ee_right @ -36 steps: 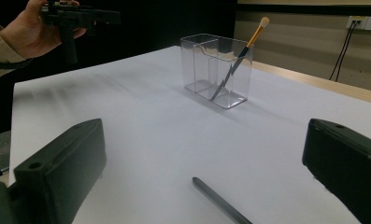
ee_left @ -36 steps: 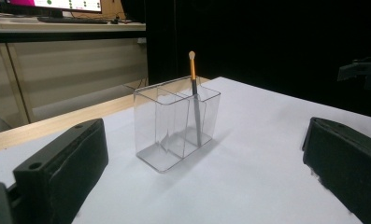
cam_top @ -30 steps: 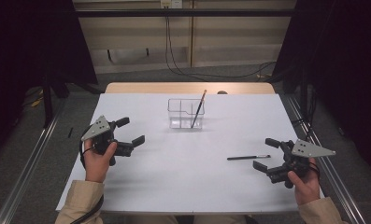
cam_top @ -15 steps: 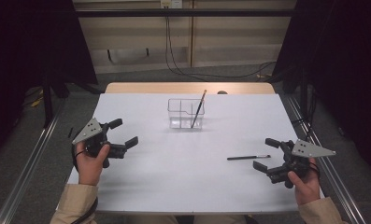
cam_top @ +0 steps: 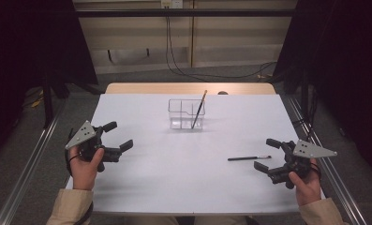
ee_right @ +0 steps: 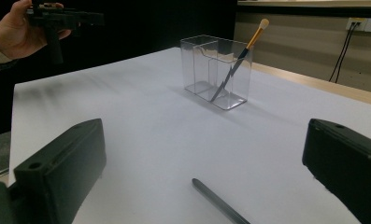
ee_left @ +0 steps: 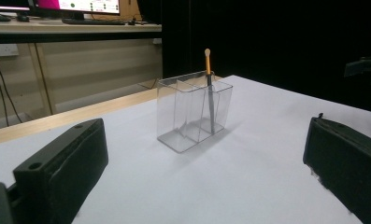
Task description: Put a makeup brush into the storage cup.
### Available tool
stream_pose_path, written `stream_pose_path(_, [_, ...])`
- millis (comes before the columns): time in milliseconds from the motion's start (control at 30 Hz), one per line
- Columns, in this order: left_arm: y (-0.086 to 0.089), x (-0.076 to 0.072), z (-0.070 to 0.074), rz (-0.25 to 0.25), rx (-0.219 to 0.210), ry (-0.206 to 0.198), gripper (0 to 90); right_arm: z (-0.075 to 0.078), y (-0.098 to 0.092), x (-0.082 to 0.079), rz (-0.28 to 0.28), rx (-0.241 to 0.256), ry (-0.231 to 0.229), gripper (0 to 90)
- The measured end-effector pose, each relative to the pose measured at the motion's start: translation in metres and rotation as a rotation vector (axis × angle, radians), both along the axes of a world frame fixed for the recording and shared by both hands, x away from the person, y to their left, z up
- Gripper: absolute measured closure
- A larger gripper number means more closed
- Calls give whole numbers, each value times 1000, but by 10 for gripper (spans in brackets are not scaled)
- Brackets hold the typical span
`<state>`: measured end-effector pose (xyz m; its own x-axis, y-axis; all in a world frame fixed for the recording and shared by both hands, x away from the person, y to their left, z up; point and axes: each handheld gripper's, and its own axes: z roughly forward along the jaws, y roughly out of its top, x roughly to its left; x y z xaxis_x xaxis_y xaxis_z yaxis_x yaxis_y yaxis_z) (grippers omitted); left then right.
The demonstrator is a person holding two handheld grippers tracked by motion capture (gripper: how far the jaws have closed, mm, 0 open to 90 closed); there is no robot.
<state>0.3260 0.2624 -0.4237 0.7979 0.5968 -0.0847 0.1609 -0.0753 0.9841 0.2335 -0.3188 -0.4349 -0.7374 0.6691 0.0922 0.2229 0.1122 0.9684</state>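
Observation:
A clear plastic organizer [cam_top: 185, 114] with several compartments stands at the far middle of the white table [cam_top: 183, 178]. A gold-handled brush [cam_top: 199, 108] leans in its right compartment, tip up. A dark slim pen-like tool [cam_top: 249, 158] lies flat at the right. My left gripper [cam_top: 119, 136] is held open at the left edge, with nothing between its jaws. My right gripper [cam_top: 264, 153] is open too, just right of the lying tool. The left gripper view has the organizer [ee_left: 192, 112] and brush [ee_left: 209, 88] beyond the open left gripper [ee_left: 205, 161]. The right gripper view has the tool [ee_right: 219, 204] between the open jaws of the right gripper [ee_right: 204, 156].
A bare wooden strip [cam_top: 188, 88] runs along the table's far edge. Metal rails [cam_top: 31, 164] flank both sides. Cables lie on the floor behind. In the right gripper view the other hand holds the left gripper [ee_right: 57, 21] at the far left.
My left gripper has drifted left toward the table's left edge, still open. The right gripper, the lying tool and the organizer have not moved.

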Motion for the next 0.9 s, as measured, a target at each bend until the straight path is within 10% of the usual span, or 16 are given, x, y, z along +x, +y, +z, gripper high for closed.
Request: stream_pose_path(900, [22,-16,-3,24,30,-10,0,-2,1,3,3,-5,10,0])
